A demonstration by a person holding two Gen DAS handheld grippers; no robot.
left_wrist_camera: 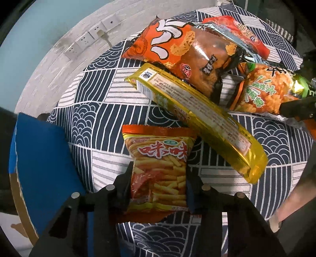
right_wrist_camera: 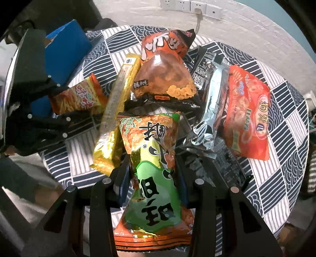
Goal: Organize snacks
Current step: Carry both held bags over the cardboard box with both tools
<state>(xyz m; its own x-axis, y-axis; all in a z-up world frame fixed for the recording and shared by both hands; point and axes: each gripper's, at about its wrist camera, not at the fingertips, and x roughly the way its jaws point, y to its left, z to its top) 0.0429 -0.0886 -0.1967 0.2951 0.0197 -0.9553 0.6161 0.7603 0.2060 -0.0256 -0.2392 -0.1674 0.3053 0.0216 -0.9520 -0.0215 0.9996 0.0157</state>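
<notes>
Left gripper (left_wrist_camera: 158, 185) clamped on the small orange bag of stick snacks (left_wrist_camera: 158, 170), pads pressed against both long edges. Bag's long axis in line with the fingers, sealed top edge pointing away from the camera toward the pile, bottom seal tucked between the finger bases. Flat over the blue-and-white patterned cloth of the counter (left_wrist_camera: 94, 110), just beside the blue box (left_wrist_camera: 43, 164) on its left.

Right gripper (right_wrist_camera: 153, 168) closed on the green-and-orange snack bag (right_wrist_camera: 152, 162), squeezed at its waist. Long axis again along the fingers, far end reaching up toward the pile, near seal hanging below the pads.

Between the two, the long golden packet (left_wrist_camera: 197, 120) lying diagonally, one end near the small orange bag, the other tucked under the large orange bag (left_wrist_camera: 181, 57). Further off, a silver wrapper (right_wrist_camera: 211, 110) and a red bag (right_wrist_camera: 246, 110) side by side on the cloth.

White wall sockets (right_wrist_camera: 189, 6) behind the counter.
</notes>
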